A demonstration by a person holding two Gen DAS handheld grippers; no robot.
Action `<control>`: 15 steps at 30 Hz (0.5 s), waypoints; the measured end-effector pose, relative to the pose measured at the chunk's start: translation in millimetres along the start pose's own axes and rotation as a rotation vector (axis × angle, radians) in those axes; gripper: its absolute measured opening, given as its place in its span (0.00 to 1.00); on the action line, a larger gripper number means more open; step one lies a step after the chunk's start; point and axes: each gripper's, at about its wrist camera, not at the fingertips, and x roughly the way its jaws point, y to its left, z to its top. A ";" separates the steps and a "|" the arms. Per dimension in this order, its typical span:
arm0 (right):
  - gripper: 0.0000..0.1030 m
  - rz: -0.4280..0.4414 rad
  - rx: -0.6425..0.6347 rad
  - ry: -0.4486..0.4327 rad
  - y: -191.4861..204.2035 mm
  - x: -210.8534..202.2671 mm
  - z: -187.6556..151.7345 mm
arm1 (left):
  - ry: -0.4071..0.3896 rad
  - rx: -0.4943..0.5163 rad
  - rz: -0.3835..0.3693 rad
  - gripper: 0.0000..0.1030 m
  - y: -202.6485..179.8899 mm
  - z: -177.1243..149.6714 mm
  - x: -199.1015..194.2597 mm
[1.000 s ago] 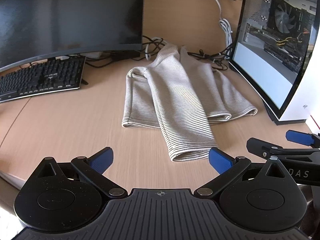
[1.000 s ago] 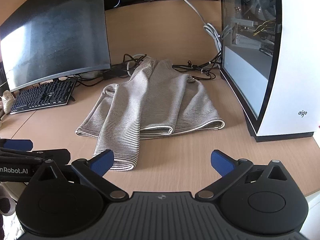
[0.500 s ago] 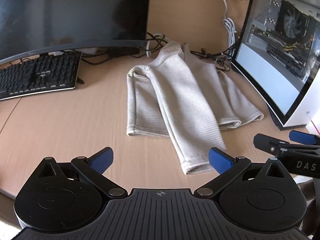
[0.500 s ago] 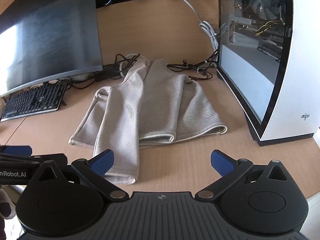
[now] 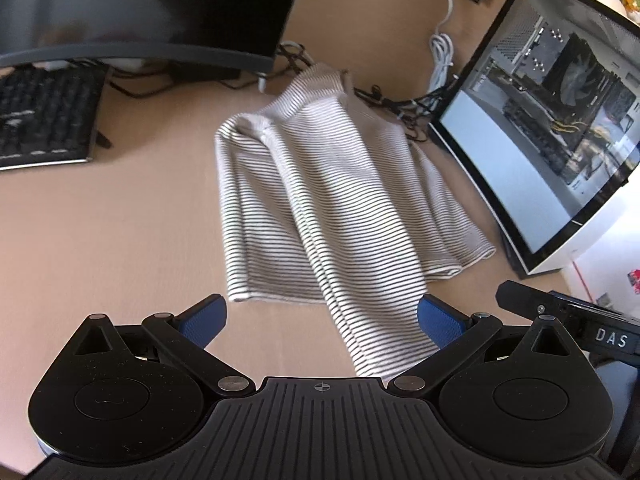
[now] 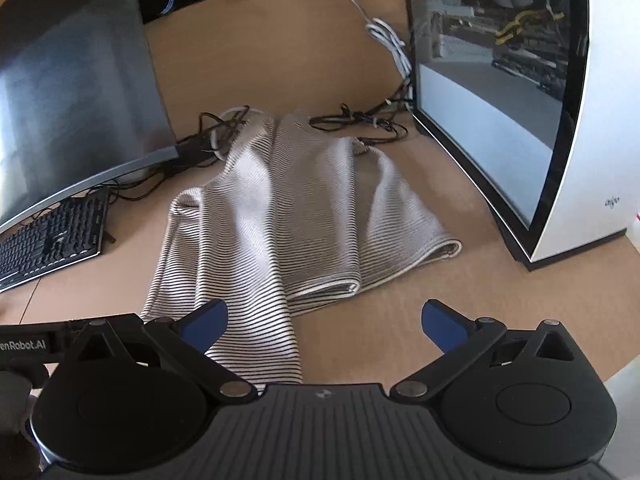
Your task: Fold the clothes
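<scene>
Garment under inspection: a grey-and-white striped knit top (image 5: 320, 208) lying on the light wooden desk (image 5: 120, 240), between the dark curved monitor (image 5: 140, 8) at far left and the white glass-sided computer case (image 5: 560, 128) at right. A black keyboard (image 5: 44, 120) sits at left, well apart from the cloth; tangled black cables (image 6: 360, 124) lie just beyond its far edge.

Condition: partly folded. One long sleeve (image 6: 256, 300) is laid across the body and runs toward the near edge of the desk; the hem (image 6: 400, 268) at right is doubled over. The bundle is loose and uneven, not a finished fold. Judged remaining: bringing in the trailing sleeve end and folding the body at least once more.

Tools: left gripper (image 5: 320, 320) spread wide, holding nothing, above the sleeve's near end. Right gripper (image 6: 324, 320) likewise spread and empty, beside it.
</scene>
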 end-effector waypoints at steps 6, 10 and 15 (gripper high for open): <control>1.00 0.016 0.022 0.029 -15.3 23.8 17.0 | 0.016 0.008 -0.021 1.00 3.3 13.7 26.2; 1.00 0.055 -0.003 0.050 -16.6 52.2 33.9 | 0.006 -0.012 -0.006 1.00 4.6 27.8 41.9; 1.00 0.119 -0.026 0.087 -12.5 100.5 63.1 | 0.029 -0.053 -0.003 1.00 2.6 52.8 71.3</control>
